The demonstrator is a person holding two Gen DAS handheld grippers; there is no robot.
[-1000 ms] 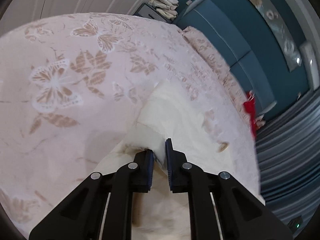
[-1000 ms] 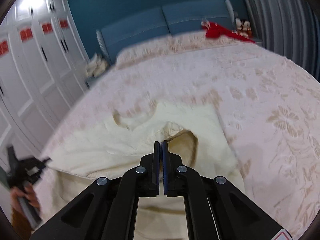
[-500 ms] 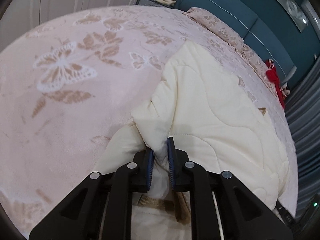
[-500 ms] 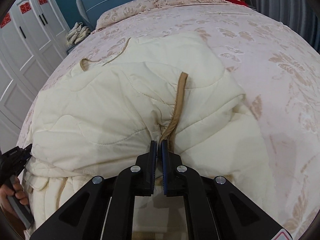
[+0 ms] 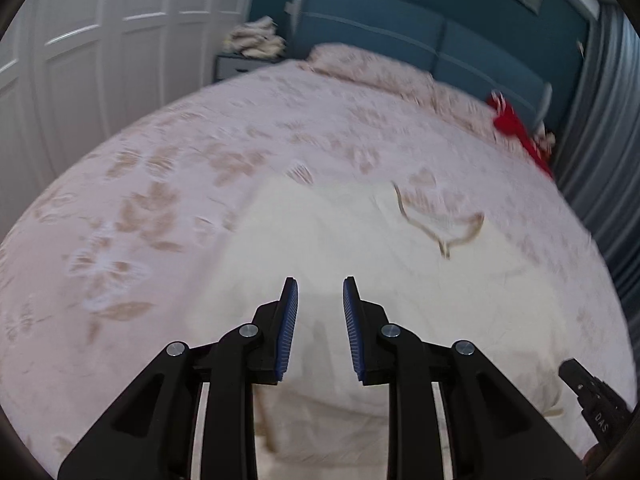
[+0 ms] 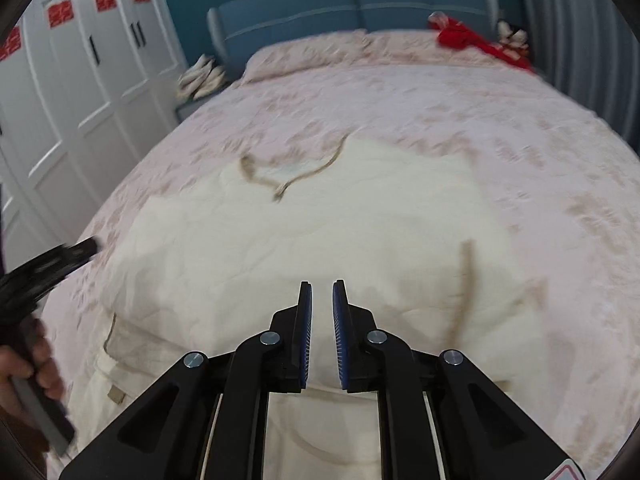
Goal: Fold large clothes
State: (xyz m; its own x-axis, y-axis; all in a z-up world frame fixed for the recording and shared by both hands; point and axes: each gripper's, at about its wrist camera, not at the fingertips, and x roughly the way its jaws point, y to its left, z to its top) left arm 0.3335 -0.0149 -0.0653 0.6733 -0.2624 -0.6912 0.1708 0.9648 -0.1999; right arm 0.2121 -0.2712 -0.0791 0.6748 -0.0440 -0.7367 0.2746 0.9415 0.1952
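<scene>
A cream quilted jacket [image 5: 352,248] with tan trim lies folded over on the pink floral bedspread [image 5: 160,168]; its tan collar [image 5: 440,228] faces the headboard. It also shows in the right wrist view [image 6: 320,232]. My left gripper [image 5: 320,292] is open and empty above the jacket's near edge. My right gripper [image 6: 322,294] is open a little and empty, above the jacket's near fold. The left gripper shows at the left edge of the right wrist view [image 6: 48,268]; the right one shows at the lower right of the left wrist view [image 5: 592,396].
A blue headboard [image 6: 352,4] and pillows [image 6: 312,52] are at the far end. A red cloth [image 6: 476,42] lies at the far right. White wardrobe doors [image 6: 80,80] stand on the left, grey curtains [image 5: 600,120] on the right. A nightstand holds folded cloths [image 5: 256,40].
Both grippers have let go of the jacket and opened. They have pulled back and up; the folded jacket now lies flat on the bed.
</scene>
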